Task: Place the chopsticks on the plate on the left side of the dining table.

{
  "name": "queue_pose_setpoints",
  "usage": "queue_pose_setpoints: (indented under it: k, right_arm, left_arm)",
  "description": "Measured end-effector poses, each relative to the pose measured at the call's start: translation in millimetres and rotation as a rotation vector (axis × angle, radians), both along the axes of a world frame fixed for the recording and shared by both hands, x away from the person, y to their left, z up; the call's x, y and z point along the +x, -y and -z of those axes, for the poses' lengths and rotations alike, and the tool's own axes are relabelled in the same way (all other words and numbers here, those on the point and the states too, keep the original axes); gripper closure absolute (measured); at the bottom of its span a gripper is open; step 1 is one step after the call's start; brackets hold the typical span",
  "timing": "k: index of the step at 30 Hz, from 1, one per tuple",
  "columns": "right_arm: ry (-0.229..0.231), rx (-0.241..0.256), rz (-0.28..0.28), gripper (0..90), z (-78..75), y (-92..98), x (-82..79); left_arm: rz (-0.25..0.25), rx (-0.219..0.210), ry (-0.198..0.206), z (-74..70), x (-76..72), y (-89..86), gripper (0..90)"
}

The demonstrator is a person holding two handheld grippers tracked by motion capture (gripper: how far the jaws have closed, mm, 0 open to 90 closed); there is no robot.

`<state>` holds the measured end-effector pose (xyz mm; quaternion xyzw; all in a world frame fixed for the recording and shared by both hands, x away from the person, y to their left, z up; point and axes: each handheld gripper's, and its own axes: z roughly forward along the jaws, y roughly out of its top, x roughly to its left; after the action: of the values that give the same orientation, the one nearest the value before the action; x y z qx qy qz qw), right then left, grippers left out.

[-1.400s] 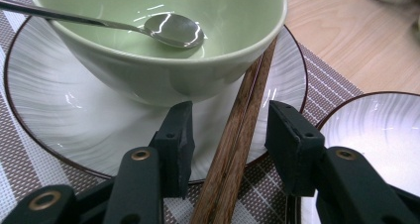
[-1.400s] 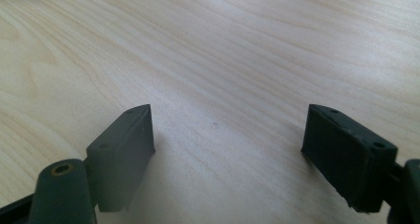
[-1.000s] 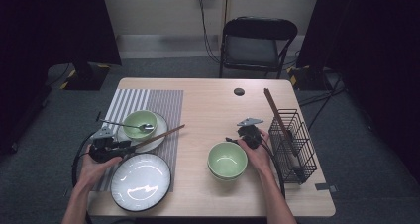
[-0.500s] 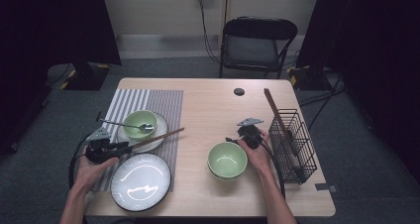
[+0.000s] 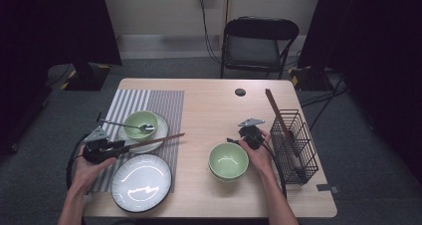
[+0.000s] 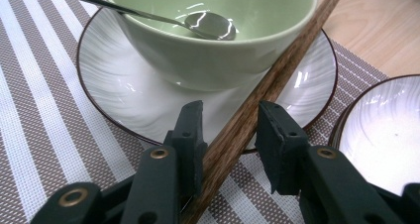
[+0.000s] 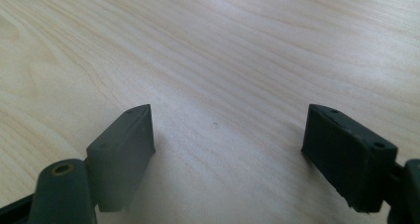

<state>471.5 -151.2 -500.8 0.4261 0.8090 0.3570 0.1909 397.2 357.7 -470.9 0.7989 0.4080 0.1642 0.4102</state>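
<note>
The left gripper straddles the stiff, slippery wooden chopsticks near their end, jaws apart (the right gripper gapes empty).

The high view looks forward and down over the whole table. The left gripper view sits close above the striped mat, near the table's left edge, shared with the high view. The right gripper view hugs bare wood.

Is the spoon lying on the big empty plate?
No, the spoon rests inside the green bowl on the small plate, while the big plate beside it holds nothing.
</note>
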Motion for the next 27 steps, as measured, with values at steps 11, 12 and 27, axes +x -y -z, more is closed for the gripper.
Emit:
queue_pose_setpoints:
  k: [11,12,27]
  right_arm:
    - [0.001,0.0,-0.001,19.2,0.0,0.1,0.0]
    - [0.001,0.0,-0.001,19.2,0.0,0.1,0.0]
    - [0.001,0.0,-0.001,19.2,0.0,0.1,0.0]
  left_arm:
    - [-0.035,-0.086,0.028,-10.8,-2.7,-4.1,58.2]
    - [-0.03,-0.096,0.026,-13.0,-4.5,-3.5,60.3]
    - [0.033,-0.092,-0.056,-4.5,-8.6,13.0,73.9]
